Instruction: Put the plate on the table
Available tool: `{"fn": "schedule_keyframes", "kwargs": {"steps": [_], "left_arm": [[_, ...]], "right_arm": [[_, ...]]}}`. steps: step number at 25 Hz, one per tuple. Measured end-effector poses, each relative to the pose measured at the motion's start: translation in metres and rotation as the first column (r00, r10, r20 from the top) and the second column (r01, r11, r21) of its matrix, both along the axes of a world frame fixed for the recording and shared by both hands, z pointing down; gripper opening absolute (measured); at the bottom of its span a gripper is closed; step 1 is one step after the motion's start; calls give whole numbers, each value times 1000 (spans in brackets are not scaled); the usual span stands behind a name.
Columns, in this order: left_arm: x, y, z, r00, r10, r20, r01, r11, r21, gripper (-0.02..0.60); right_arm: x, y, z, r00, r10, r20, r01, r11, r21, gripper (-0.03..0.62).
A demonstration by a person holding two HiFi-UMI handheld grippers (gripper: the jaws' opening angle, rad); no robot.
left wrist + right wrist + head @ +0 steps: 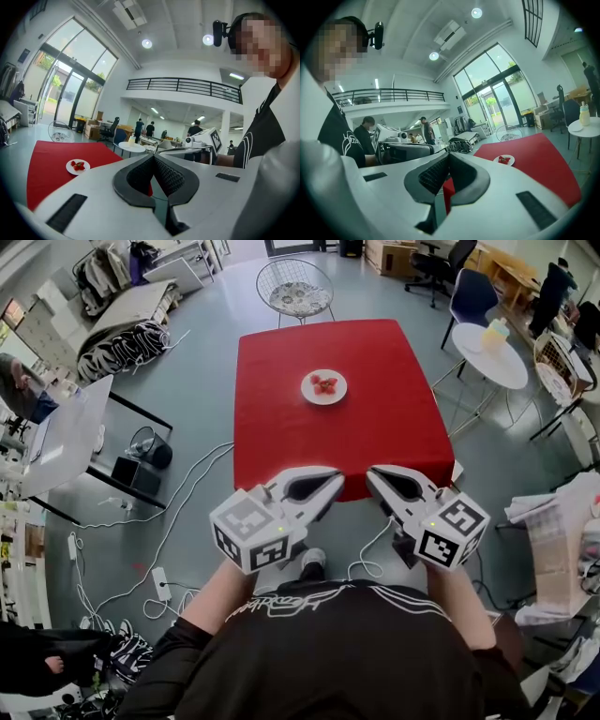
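Note:
A white plate (324, 386) with red strawberries on it rests in the middle of the table with the red cloth (281, 437). The same plate (78, 166) shows at the left in the left gripper view, and small at the centre right as the plate (504, 160) in the right gripper view. My left gripper (337, 474) and right gripper (372, 473) hover side by side over the table's near edge, tips pointing toward each other. Both are shut and hold nothing. They stay well short of the plate.
A wire chair (294, 287) stands beyond the table's far end. A round white side table (487, 357) with a bottle and a blue chair (472, 298) are at the right. Cables and a power strip (159, 583) lie on the floor at the left.

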State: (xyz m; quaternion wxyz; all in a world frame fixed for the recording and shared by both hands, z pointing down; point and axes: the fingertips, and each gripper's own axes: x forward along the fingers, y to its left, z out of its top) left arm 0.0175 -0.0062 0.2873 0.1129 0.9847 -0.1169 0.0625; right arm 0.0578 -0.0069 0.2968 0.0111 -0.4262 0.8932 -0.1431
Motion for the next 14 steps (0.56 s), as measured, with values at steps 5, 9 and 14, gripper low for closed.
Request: {"fn": "schedule_keyframes", "kwargs": {"steps": [5, 9, 14], "left_arm": [[-1, 13, 3, 1000, -6, 6, 6, 1000, 2, 6], [-1, 21, 3, 1000, -13, 7, 13, 1000, 3, 6], [0, 31, 3, 1000, -23, 3, 23, 1000, -6, 6]], "right_arm": [[-4, 13, 0, 1000, -7, -4, 7, 1000, 4, 8], [-3, 22, -1, 1000, -14, -3, 14, 1000, 7, 8], [-1, 33, 0, 1000, -23, -1, 23, 1000, 6, 8]]}}
